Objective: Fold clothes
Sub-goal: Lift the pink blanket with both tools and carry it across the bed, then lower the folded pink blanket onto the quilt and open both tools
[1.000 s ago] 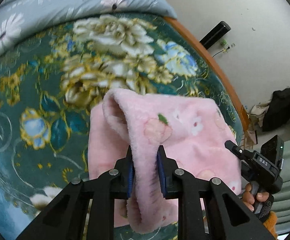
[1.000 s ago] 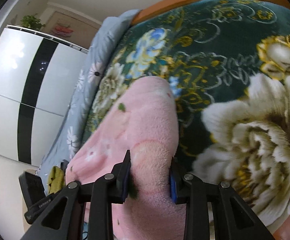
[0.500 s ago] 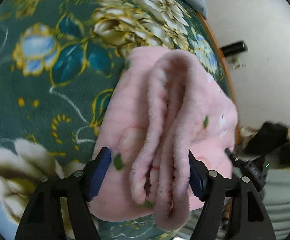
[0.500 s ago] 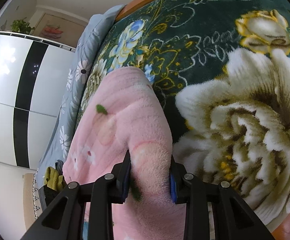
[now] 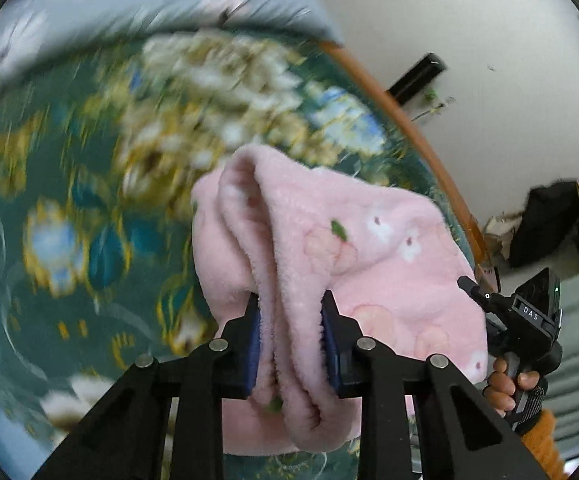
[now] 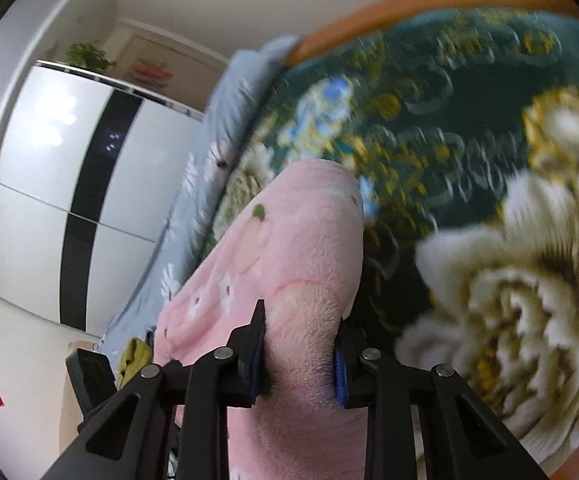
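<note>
The left tongs are closing, their blue pads pressing a thick bunched fold of the pink fleece garment between them. The cloth rises ahead of them, spreads off to their right, and hangs in a loose roll below the pads. The right tongs are closing too, clamped on another fold of the same garment, which stretches ahead and to their left. Beyond both tongs lies the bed's green flowered blanket. In the left view, a hand grips the other tool's handle at lower right.
</note>
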Motion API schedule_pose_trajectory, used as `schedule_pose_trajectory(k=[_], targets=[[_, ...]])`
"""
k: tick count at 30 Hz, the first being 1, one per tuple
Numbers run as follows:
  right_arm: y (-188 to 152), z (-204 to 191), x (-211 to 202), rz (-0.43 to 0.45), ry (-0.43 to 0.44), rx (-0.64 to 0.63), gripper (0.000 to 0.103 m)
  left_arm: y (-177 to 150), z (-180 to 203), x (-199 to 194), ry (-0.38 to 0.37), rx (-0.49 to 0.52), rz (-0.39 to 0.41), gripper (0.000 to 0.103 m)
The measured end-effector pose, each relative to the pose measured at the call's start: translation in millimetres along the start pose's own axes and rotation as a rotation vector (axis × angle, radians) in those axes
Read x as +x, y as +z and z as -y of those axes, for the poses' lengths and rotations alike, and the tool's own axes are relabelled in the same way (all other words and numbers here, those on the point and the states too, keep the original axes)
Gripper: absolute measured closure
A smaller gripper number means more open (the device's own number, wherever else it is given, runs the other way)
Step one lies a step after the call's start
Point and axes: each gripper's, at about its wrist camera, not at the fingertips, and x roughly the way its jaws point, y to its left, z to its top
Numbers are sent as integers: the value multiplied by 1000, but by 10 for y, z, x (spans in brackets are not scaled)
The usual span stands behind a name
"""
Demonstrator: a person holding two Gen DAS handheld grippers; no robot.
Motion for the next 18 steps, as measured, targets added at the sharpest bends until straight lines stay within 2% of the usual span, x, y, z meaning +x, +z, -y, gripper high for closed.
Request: schedule_pose_trajectory(k=[3,6,8,12,13,15,16,18], targets=[[85,23,-70,69,0,27,74,229,136,-5,20,57,14,75],[77,143,-87,91,-36,65,74,358,300,116,37,92,10,75],[30,268,-93,80,-74,87,74,390,349,300,42,88,-15,75],[-105,533,-13,38,-147,127,74,198,343,582,71,103,-90,74],[-148,592,17,29,-162,136,74,142,282,672,98,94,-112,72],[-197,660,55,31,-185,151,69,108,143,698,75,17,-119,66],[-205,686,64,35,-194,160,68,94,74,706,61,-23,-121,59],[-187,659,40,34,-204,163,65,85,-26,684,30,-76,-126,57]])
